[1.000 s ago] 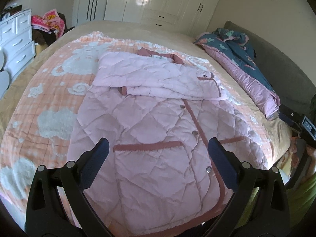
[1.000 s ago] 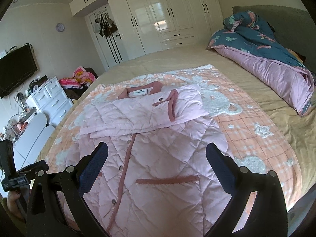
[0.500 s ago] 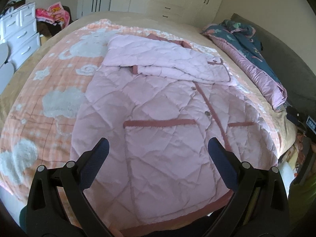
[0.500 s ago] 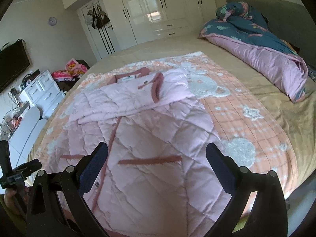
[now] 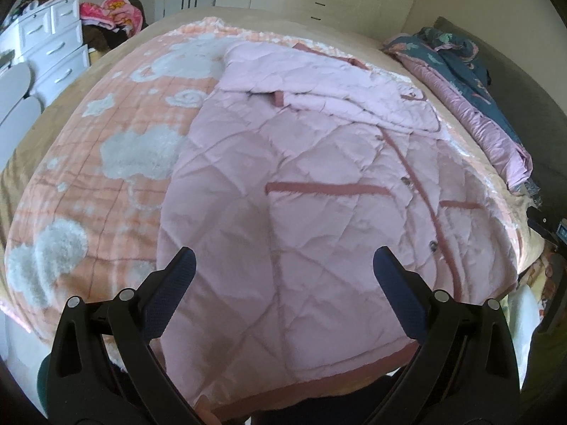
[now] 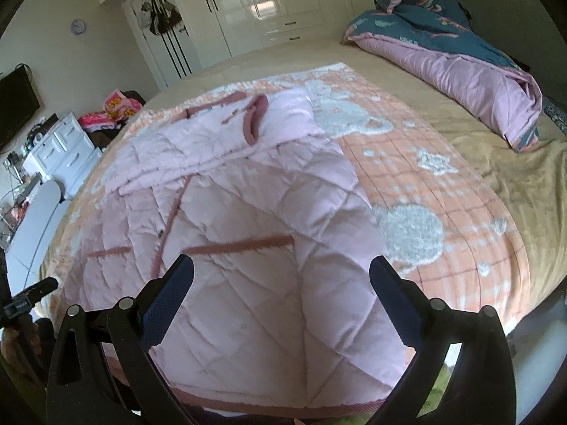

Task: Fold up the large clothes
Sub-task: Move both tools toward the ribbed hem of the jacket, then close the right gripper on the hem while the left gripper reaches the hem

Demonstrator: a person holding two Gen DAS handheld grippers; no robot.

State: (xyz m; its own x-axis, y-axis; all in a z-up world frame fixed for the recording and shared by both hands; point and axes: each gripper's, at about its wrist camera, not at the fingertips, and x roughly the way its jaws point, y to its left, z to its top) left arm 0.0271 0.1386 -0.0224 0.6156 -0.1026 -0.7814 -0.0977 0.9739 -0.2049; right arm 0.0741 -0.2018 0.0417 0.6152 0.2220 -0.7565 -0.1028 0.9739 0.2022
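Left gripper (image 5: 283,269): jaws spread wide, empty, over the hem end of the pink quilted coat (image 5: 319,194). Coat lies on the peach blanket (image 5: 106,124), sleeves folded across its chest toward 12 o'clock. White drawers (image 5: 53,46) at 10 o'clock. Right gripper (image 6: 281,269): likewise spread, empty. Only the right view shows the wall clock (image 6: 77,26) and television (image 6: 14,106). Diamond stitching, rose trim; rumpled duvet (image 6: 460,63) at 2 o'clock.
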